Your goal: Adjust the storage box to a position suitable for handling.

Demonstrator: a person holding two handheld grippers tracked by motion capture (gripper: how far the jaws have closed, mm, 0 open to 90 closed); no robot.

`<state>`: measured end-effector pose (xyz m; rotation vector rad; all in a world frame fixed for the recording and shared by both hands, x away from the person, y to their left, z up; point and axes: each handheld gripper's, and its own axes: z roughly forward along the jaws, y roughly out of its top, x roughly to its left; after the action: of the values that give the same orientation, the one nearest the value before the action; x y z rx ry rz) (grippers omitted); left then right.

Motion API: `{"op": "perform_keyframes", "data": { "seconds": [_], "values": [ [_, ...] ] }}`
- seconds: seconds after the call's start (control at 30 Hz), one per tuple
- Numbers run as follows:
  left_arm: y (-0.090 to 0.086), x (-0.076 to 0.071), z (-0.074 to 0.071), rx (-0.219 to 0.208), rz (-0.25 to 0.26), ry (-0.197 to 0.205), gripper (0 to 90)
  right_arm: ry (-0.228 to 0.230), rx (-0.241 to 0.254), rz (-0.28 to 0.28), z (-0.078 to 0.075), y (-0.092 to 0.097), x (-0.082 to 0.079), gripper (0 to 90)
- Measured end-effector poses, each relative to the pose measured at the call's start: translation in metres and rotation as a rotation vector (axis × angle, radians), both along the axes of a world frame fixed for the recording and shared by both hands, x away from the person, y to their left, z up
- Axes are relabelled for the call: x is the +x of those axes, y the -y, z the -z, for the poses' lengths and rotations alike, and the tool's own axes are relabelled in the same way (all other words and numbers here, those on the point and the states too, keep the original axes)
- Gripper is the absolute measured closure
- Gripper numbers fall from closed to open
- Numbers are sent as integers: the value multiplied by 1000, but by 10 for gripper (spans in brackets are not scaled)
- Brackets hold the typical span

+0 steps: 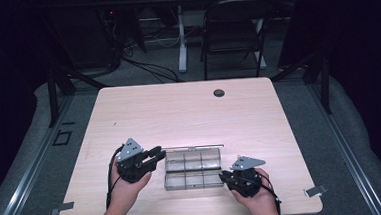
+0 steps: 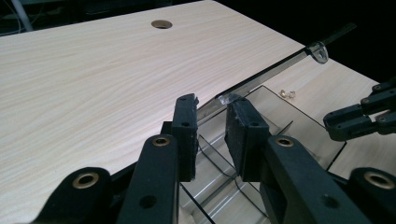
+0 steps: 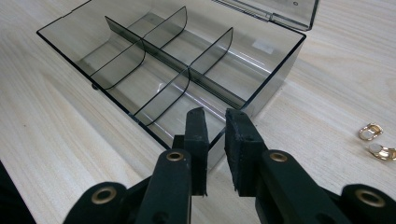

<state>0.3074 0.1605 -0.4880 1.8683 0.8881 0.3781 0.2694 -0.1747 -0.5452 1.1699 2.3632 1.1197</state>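
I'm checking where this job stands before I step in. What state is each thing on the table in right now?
Clear compartment box: open, all its compartments empty.
Lid: raised, its corner pinched by the left gripper.
Right gripper: jaws closed on the box's near wall.
Two gold earrings: loose on the table, outside the box.

Wooden table (image 1: 189, 112) bears clear box (image 1: 192, 168) (gold clasps (image 3: 377, 140) beside).

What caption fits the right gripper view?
Right gripper pinching the wall of the open clear box.
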Motion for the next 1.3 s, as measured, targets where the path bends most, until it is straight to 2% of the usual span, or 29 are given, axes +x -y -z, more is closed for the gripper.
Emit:
{"op": "perform_keyframes", "data": {
  "seconds": [0.2,0.67,0.83,0.97,1.1,1.3],
  "values": [
    [0,4,0,8,-24,7,793,1,-2,0,0,0,0,791],
    [0,10,-1,-6,-33,3,788,6,2,4,0,-1,-1,781],
    [2,11,0,-10,-36,4,780,49,10,20,-10,0,0,719],
    [2,12,1,-11,-38,4,777,69,4,28,-16,0,5,689],
    [2,14,2,-13,-37,0,772,99,28,62,-29,0,19,659],
    [2,17,5,-26,-40,-16,766,131,47,121,-36,-4,37,603]
  ]
}}
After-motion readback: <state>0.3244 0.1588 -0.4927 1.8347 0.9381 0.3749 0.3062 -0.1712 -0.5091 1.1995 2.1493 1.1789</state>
